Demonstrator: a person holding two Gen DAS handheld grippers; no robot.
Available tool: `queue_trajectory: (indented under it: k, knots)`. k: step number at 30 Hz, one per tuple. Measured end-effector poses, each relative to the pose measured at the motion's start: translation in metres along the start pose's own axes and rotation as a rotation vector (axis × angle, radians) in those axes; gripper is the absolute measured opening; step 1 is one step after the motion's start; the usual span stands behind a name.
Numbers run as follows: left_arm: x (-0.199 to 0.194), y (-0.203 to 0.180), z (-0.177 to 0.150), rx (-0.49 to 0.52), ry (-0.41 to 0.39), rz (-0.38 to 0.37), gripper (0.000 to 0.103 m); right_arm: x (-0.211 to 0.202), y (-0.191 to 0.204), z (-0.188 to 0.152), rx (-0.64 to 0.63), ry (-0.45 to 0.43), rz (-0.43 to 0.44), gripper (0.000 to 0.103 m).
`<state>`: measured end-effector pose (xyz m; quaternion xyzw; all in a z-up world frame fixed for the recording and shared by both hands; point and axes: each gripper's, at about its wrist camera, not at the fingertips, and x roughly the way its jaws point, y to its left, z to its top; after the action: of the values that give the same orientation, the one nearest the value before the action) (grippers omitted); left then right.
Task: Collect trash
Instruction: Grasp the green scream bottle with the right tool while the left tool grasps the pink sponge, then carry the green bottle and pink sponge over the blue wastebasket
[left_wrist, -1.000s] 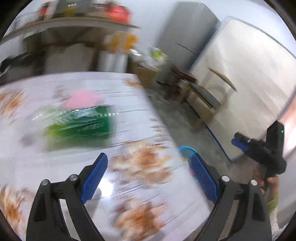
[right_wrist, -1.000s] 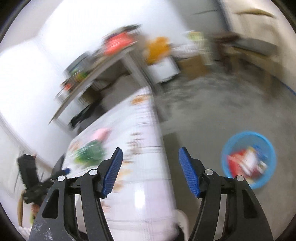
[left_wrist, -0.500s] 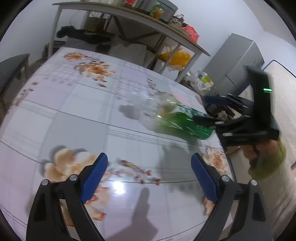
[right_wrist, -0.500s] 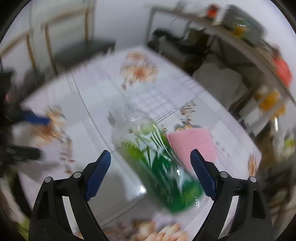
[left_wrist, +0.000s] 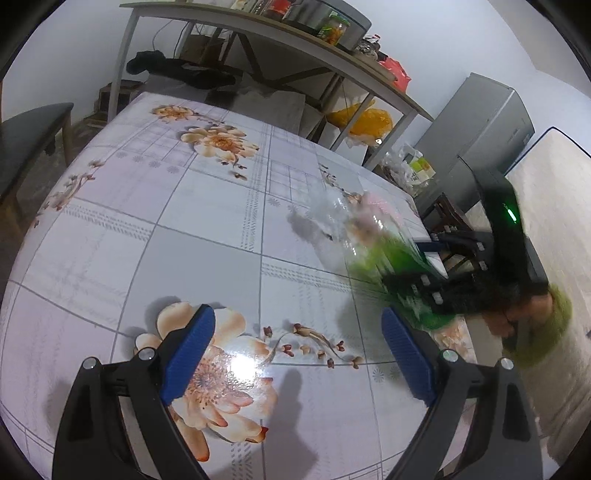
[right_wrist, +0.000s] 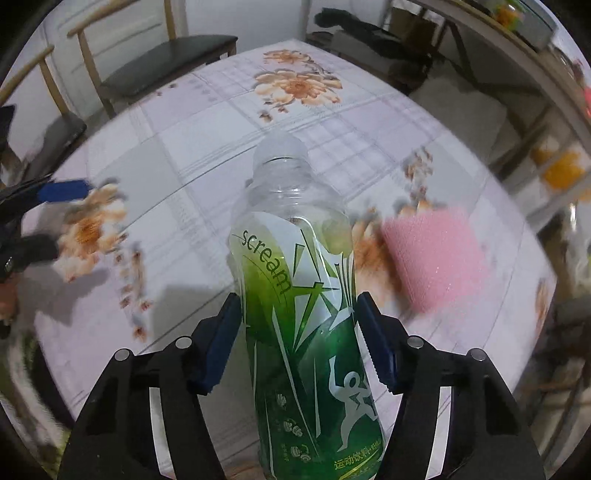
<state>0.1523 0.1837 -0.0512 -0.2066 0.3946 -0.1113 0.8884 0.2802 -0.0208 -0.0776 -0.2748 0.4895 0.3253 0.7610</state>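
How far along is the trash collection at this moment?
Done: nothing visibly binned; no bin shows in either view. In hand: the right gripper has just closed its pads against the empty green-labelled bottle, which lies on the flowered table. The left gripper is open, holding nothing, above the table. Left: lifting the bottle away, and possibly the pink item beside it, if that counts as trash.

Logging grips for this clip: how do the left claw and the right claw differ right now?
The left claw is open with nothing between its pads; the right claw, its jaws just closing, is clamped on the green-labelled plastic bottle. The left hangs over bare flowered tablecloth; the right is at the bottle. Both have blue pads.
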Motion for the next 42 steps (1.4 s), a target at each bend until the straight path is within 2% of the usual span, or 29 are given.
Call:
queue_trajectory:
  k: [6, 9, 11, 13, 16, 17, 20, 23, 25, 29, 31, 34, 36, 42]
  knots:
    - [0.010, -0.018, 0.023, 0.069, 0.043, -0.019, 0.089, -0.032, 0.012, -0.068, 0.191, -0.017, 0.056, 0.060]
    - [0.028, -0.041, 0.042, 0.164, 0.097, -0.035, 0.089, -0.046, -0.003, -0.104, 0.351, -0.017, 0.044, 0.060]
    - [0.045, -0.057, 0.055, 0.217, 0.136, -0.044, 0.089, -0.053, -0.018, -0.126, 0.468, -0.019, 0.006, 0.060]
    - [0.068, -0.075, 0.070, 0.273, 0.165, -0.055, 0.093, -0.058, -0.035, -0.146, 0.592, -0.030, -0.023, 0.060]
    - [0.112, -0.101, 0.088, 0.323, 0.221, -0.054, 0.097, -0.063, -0.061, -0.171, 0.776, -0.080, -0.014, 0.060]
    - [0.125, -0.107, 0.094, 0.335, 0.239, -0.071, 0.097, -0.063, -0.065, -0.176, 0.810, -0.094, -0.006, 0.060]
    - [0.169, -0.127, 0.112, 0.358, 0.247, -0.054, 0.097, -0.061, -0.075, -0.183, 0.900, -0.152, 0.042, 0.060]
    - [0.212, -0.146, 0.125, 0.410, 0.277, -0.016, 0.097, -0.061, -0.079, -0.187, 0.944, -0.188, 0.061, 0.060]
    - [0.238, -0.153, 0.127, 0.446, 0.331, 0.003, 0.097, -0.062, -0.083, -0.192, 0.967, -0.201, 0.076, 0.060]
    - [0.272, -0.164, 0.123, 0.507, 0.391, 0.067, 0.097, -0.062, -0.088, -0.197, 1.002, -0.215, 0.106, 0.060]
    - [0.287, -0.166, 0.118, 0.536, 0.415, 0.132, 0.097, -0.066, -0.087, -0.201, 1.006, -0.216, 0.106, 0.060]
    - [0.290, -0.166, 0.116, 0.555, 0.385, 0.169, 0.093, -0.067, -0.086, -0.199, 1.007, -0.217, 0.097, 0.060]
    - [0.286, -0.166, 0.114, 0.558, 0.364, 0.188, 0.080, -0.069, -0.086, -0.202, 1.010, -0.220, 0.093, 0.060]
    - [0.254, -0.153, 0.097, 0.554, 0.385, 0.181, 0.079, -0.068, -0.083, -0.205, 1.029, -0.215, 0.103, 0.060]
